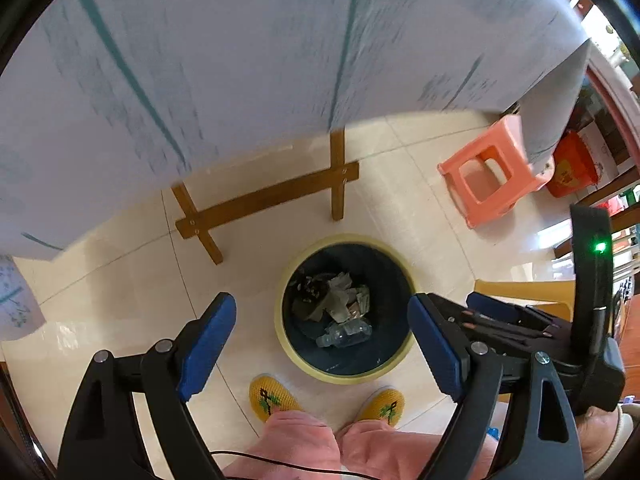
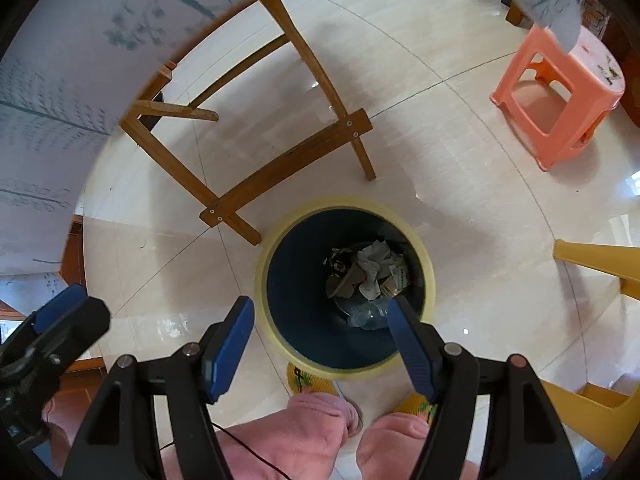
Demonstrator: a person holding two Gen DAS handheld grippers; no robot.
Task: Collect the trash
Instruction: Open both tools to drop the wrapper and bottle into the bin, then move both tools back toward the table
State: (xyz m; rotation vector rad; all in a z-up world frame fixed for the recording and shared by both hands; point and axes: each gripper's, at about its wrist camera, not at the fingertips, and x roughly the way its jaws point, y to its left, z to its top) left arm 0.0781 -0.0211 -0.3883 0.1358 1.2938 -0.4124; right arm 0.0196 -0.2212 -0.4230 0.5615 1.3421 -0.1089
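Observation:
A round trash bin (image 1: 400, 292) with a pale yellow rim and dark blue inside stands on the tiled floor, also in the right wrist view (image 2: 280, 280). In it lie crumpled paper (image 1: 340, 296) (image 2: 374, 266) and a clear plastic bottle (image 1: 344, 334) (image 2: 366, 314). My left gripper (image 1: 322, 344) is open and empty above the bin. My right gripper (image 2: 320, 344) is open and empty above the bin too; it shows at the right of the left wrist view (image 1: 492, 312).
A wooden table frame (image 1: 264, 196) (image 2: 280, 160) under a pale patterned tablecloth (image 1: 240, 48) stands behind the bin. A pink plastic stool (image 1: 496, 172) (image 2: 560, 92) is at the right. A yellow stool (image 2: 600, 264) is near right. My feet in yellow slippers (image 1: 272, 396) stand by the bin.

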